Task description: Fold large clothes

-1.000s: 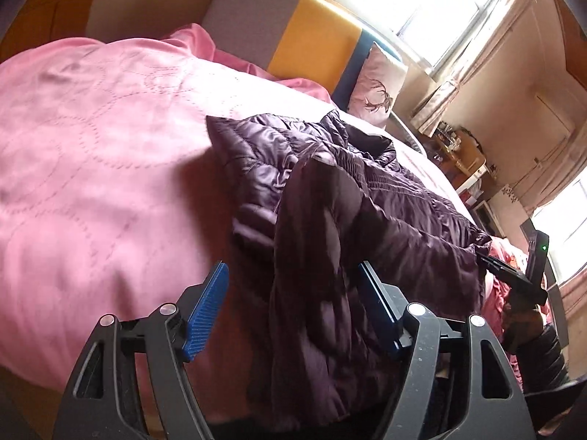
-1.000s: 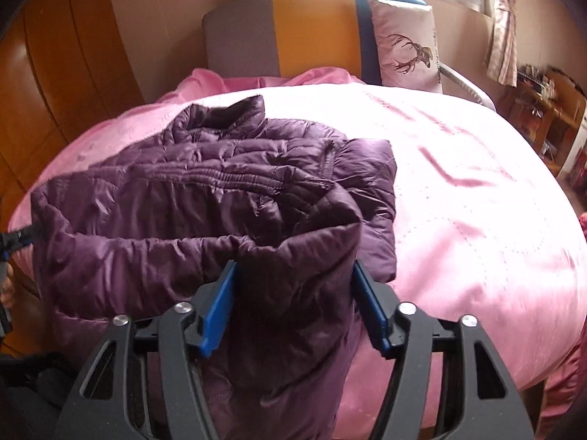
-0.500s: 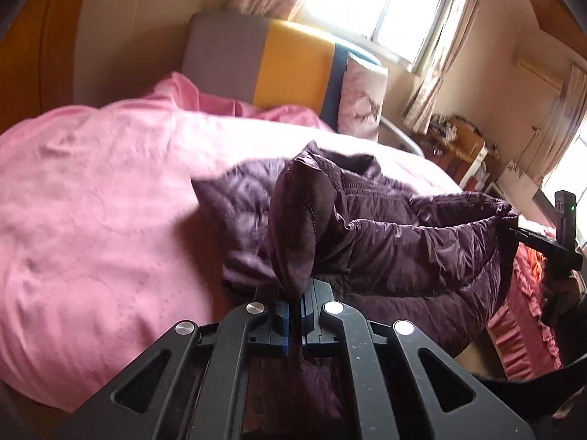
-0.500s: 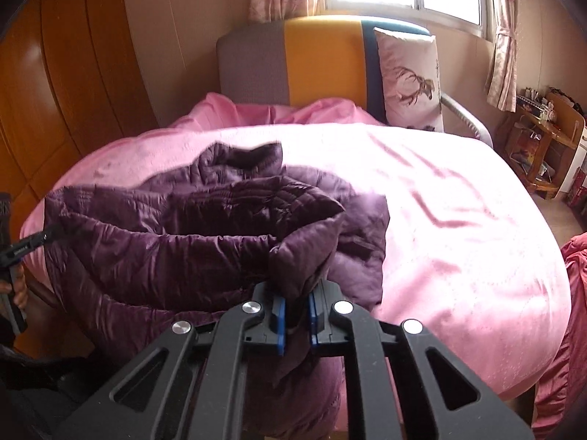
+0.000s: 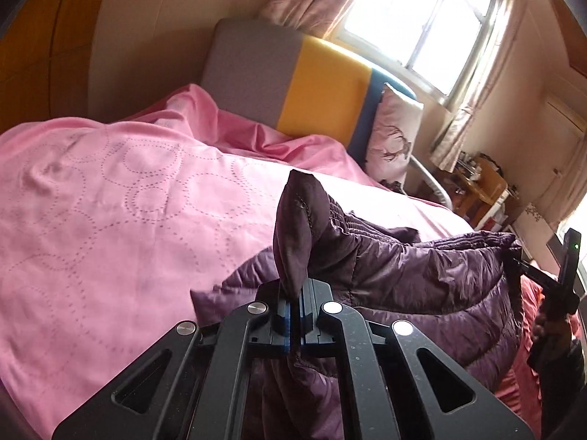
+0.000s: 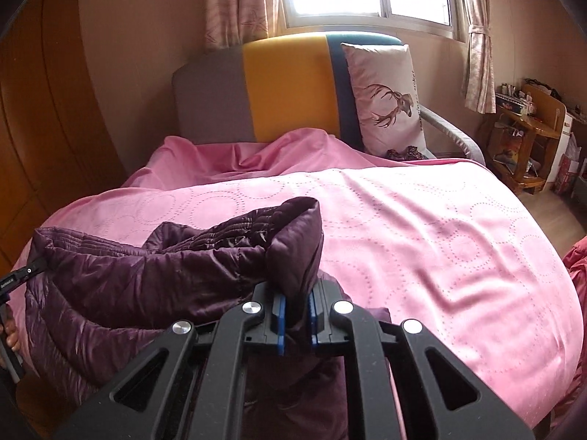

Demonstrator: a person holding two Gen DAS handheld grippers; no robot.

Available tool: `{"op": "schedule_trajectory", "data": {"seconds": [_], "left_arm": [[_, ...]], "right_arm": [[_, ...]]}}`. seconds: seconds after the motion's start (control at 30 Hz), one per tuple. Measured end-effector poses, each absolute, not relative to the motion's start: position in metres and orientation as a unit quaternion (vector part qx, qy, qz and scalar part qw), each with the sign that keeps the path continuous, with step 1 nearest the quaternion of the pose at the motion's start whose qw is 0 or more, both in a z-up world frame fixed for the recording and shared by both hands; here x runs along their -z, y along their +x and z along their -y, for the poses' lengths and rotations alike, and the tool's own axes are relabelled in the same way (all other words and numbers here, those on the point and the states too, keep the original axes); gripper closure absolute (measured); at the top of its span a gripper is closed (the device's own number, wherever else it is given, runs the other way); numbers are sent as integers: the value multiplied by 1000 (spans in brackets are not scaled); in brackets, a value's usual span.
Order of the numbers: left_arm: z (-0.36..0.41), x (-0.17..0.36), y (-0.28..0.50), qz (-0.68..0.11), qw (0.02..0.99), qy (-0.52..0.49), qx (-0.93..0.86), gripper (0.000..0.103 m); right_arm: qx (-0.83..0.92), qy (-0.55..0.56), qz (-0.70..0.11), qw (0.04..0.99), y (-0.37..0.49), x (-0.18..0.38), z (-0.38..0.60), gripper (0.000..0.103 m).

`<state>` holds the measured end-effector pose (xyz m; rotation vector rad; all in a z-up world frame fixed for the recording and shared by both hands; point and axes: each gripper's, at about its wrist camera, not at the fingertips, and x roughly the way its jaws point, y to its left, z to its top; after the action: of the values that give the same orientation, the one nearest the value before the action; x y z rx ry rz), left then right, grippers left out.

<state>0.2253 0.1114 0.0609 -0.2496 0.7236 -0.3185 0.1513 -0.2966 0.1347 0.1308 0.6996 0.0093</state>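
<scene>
Jacket (image 5: pixel 422 278) is held up off the pink bedspread (image 5: pixel 110 220) by both tools, its quilted purple bulk slung between them near the foot end, well away from the striped headboard (image 6: pixel 286 88). Left gripper (image 5: pixel 295 315) is clamped fully together on a pinched hem corner; the fabric stands up in a peak above the jaws. Right gripper (image 6: pixel 295 321) is closed on a thicker wad, so a narrow gap is kept between its blue pads (image 6: pixel 279 319). Hem corners are judged to be gripped apart so the lower half can be carried toward the headboard and laid over the collar half.
</scene>
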Motion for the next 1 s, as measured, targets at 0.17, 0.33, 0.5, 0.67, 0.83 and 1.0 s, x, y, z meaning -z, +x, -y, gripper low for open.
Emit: {"op": "schedule_trajectory", "data": {"seconds": [0.17, 0.33, 0.5, 0.67, 0.83, 1.0], "left_arm": [[-102, -39, 263, -377, 910, -108, 130, 101], [-96, 3, 286, -420, 896, -96, 106, 101], [-91, 35, 291, -434, 891, -89, 100, 101], [-92, 44, 290, -428, 893, -93, 101, 101], [-89, 42, 288, -430, 896, -75, 86, 99], [-94, 19, 281, -432, 900, -51, 33, 63]], "right_arm": [[29, 44, -373, 926, 194, -98, 291, 95], [46, 48, -408, 910, 217, -56, 295, 91], [51, 55, -427, 901, 229, -25, 301, 86], [59, 58, -433, 898, 235, -8, 300, 86], [62, 59, -435, 896, 234, -11, 298, 82], [83, 64, -421, 901, 219, -34, 307, 48]]}}
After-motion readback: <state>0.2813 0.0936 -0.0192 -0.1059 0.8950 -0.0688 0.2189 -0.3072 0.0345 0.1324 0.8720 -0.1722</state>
